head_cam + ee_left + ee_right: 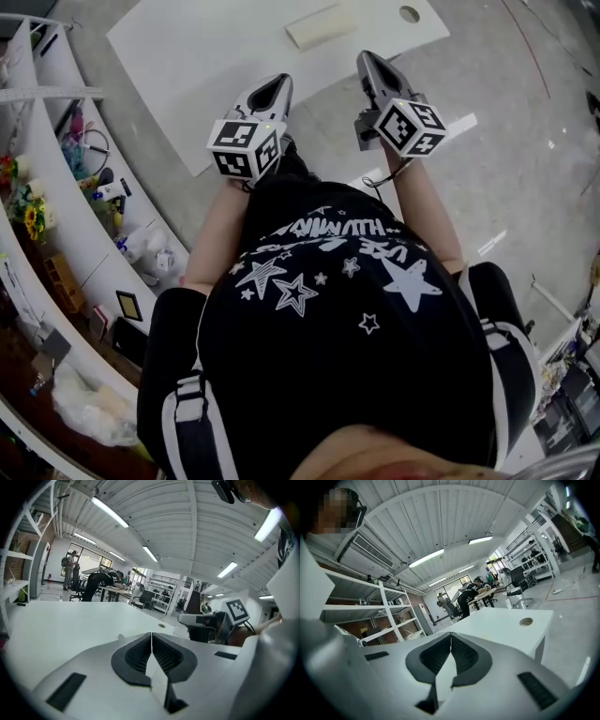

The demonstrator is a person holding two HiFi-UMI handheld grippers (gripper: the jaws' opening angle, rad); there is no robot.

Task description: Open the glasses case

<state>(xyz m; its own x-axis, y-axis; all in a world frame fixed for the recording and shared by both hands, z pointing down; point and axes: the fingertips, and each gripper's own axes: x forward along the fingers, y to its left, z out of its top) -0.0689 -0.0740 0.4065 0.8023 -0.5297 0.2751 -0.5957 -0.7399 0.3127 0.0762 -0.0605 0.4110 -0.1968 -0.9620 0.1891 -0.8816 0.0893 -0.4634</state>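
I count two grippers, my left gripper point(277, 84) and right gripper point(368, 59), one glasses case point(322, 25), one white table point(187, 75)

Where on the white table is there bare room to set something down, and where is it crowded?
The white table is bare nearly everywhere: the wide stretch left of the glasses case and the strip between it and the cable hole. The shelves at the left are cluttered.
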